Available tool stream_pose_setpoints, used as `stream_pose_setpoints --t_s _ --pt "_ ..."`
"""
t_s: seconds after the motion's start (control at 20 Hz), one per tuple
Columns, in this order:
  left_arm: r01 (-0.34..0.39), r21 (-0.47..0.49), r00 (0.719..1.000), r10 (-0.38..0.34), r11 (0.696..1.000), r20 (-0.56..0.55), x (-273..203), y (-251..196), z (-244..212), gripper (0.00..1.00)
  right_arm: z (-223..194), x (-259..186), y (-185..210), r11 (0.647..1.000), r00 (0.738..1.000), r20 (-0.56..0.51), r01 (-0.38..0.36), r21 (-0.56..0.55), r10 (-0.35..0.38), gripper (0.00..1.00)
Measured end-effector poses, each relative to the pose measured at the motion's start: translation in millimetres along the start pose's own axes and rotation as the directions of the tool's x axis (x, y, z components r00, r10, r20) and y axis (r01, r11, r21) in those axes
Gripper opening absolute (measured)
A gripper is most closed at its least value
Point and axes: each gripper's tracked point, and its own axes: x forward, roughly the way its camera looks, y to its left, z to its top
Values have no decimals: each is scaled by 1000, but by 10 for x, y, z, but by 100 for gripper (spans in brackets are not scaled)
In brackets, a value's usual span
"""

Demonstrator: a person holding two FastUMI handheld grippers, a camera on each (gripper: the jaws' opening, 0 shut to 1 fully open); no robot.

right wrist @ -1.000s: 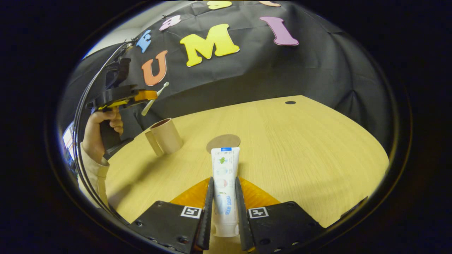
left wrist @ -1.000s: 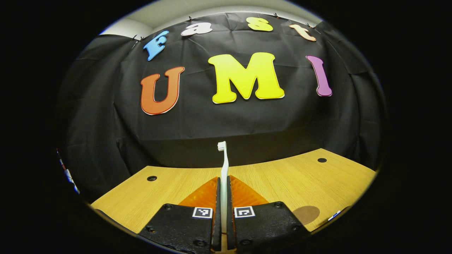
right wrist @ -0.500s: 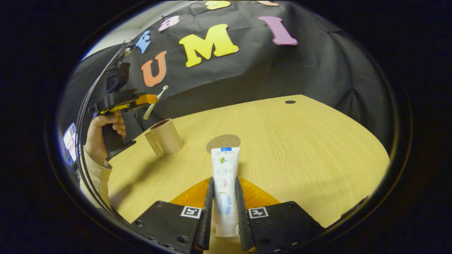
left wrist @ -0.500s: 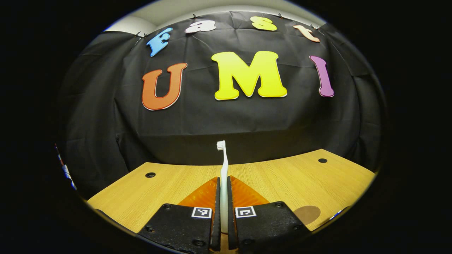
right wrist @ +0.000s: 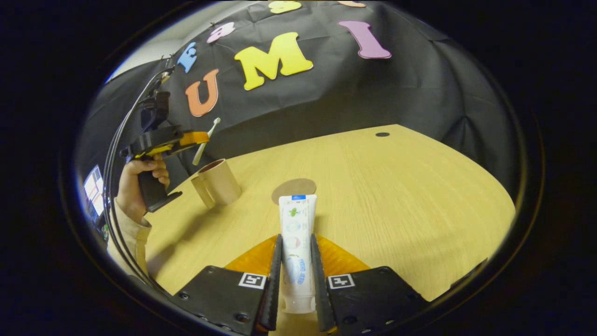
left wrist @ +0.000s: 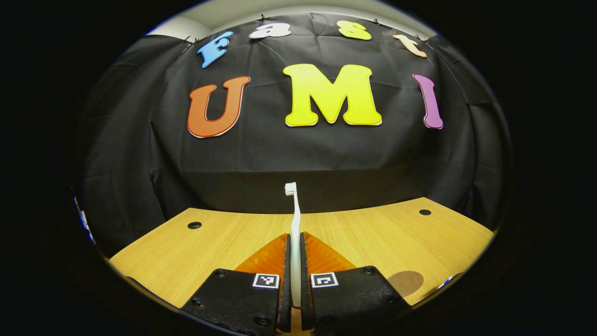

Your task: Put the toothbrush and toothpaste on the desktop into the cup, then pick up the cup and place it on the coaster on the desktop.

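My left gripper [left wrist: 293,240] is shut on a white toothbrush [left wrist: 294,219], whose bristled head points up and away over the wooden desk. In the right gripper view that same left gripper [right wrist: 198,138] hangs in the air above and just left of the tan cup [right wrist: 218,182], the toothbrush [right wrist: 205,142] slanting out of it. My right gripper [right wrist: 295,240] is shut on a white toothpaste tube [right wrist: 295,247], held above the desk with its flat end forward. The round brown coaster [right wrist: 294,189] lies on the desk just beyond the tube; the coaster [left wrist: 406,282] also lies at the lower right in the left gripper view.
A hand [right wrist: 137,182] and a beige sleeve [right wrist: 130,233] hold the left gripper's handle, with black cables [right wrist: 114,154] trailing behind. The wooden desk [right wrist: 396,196] has small dark holes [right wrist: 382,134] near its back edge. Black cloth walls the desk behind.
The left gripper with the toothbrush has shifted slightly right and lower, closer to the cup. The right gripper and the toothpaste have hardly moved.
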Motion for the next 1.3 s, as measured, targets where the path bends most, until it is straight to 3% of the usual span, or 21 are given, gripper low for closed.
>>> stream_pose_setpoints --t_s 0.4,0.55,0.7,0.95,1.0,1.15,1.3 --pt "1 -53 1000 0 999 9 19 34 -61 15 2 -10 -5 1000 1000 2 6 -11 -6 34" --pt "37 -74 999 -39 997 -24 -68 -60 -118 41 23 8 -9 1000 1000 2 13 -18 -13 34" --pt "54 -77 998 -57 996 -37 -188 -102 -132 74 98 16 74 1000 1000 5 2 -20 -2 34" --pt "51 -100 999 -51 994 3 -375 58 -100 90 495 9 485 995 994 51 -98 -21 99 33" --pt "43 -92 999 -43 995 1 -411 112 -120 98 624 -3 620 991 989 73 -131 -21 132 33" --pt "18 -81 1000 -18 997 -6 -530 284 -227 99 1077 11 995 982 968 167 -179 -66 188 27" --pt "-15 -75 1000 15 997 -8 -646 483 -309 99 1186 190 1071 983 972 180 -131 -132 153 23"
